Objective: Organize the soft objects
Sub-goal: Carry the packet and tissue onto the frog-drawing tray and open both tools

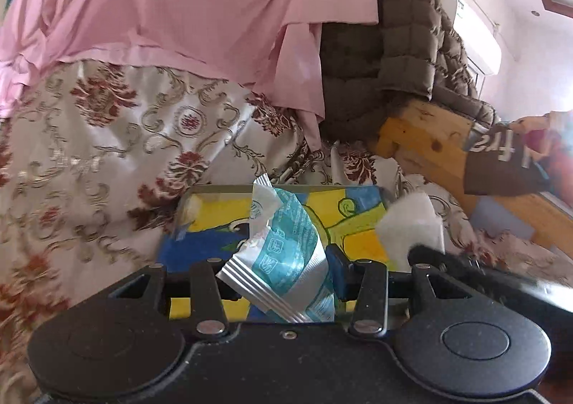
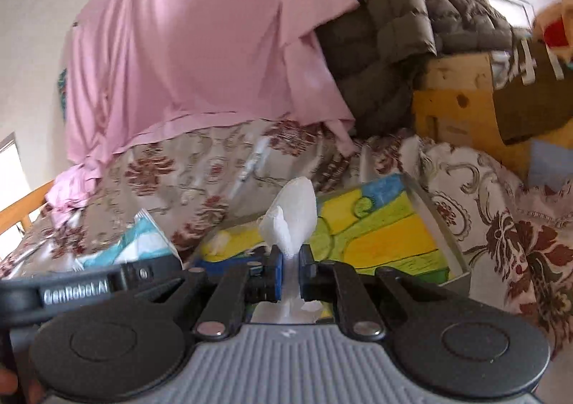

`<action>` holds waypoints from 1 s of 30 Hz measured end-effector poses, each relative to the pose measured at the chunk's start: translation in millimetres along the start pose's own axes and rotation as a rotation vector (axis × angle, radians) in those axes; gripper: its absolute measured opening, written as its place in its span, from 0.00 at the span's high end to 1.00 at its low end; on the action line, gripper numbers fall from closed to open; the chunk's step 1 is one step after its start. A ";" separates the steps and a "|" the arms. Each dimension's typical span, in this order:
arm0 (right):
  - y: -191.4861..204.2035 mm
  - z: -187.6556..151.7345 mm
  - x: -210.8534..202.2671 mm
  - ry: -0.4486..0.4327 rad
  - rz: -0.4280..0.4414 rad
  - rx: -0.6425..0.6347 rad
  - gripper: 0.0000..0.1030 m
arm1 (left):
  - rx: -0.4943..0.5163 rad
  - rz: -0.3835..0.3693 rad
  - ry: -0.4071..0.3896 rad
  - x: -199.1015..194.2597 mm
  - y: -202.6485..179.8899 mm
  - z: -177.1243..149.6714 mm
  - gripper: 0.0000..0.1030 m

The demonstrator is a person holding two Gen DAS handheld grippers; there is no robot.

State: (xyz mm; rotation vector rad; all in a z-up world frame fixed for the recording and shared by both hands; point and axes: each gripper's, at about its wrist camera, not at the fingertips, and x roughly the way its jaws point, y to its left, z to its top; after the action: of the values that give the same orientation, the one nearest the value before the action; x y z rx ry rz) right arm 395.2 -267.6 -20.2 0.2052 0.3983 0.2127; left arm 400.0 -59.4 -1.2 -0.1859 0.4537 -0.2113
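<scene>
Left wrist: left tongs [image 1: 277, 278] clamped on tissue pack [image 1: 283, 253], long axis slanting up-left, held above box [image 1: 215, 221] on bed [image 1: 107, 139]. Tissue [image 1: 412, 225] at right.

Right wrist: right tongs [image 2: 290, 269] pinched together on tissue [image 2: 292, 218], standing upright, box [image 2: 386, 235] just beyond; left tongs with pack [image 2: 143, 243] close at left, likely about equally near box.

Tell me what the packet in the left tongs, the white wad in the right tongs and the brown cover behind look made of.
Packet: seemingly thin plastic film, glossy, with a ribbed crimped seal and sharp creases. White wad: probably tissue or paper towel, matte, with a faint embossed texture, pinched thin between the pads. Brown cover: quilted padded fabric, stitched into puffy squares, slight sheen; fibre unclear.
</scene>
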 end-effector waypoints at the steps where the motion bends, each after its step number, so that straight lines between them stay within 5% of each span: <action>1: -8.6 -0.4 6.7 0.008 -0.005 0.022 0.91 | 0.000 -0.005 0.011 15.1 -1.7 3.7 0.55; 9: -49.6 -6.6 39.7 0.061 -0.033 0.156 0.90 | 0.007 0.021 0.136 97.7 -14.0 1.2 0.55; 21: -66.2 -7.5 58.8 0.136 -0.051 0.202 0.83 | -0.008 0.103 0.268 139.9 -23.9 -4.0 0.52; 30: -66.0 -2.9 52.8 0.139 -0.055 0.195 0.57 | -0.072 0.103 0.243 131.4 -18.8 2.6 0.35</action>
State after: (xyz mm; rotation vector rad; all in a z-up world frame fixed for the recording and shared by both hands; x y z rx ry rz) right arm 452.4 -317.4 -57.5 0.3718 0.5630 0.1345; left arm 513.5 -109.0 -49.0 -0.2078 0.7115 -0.1162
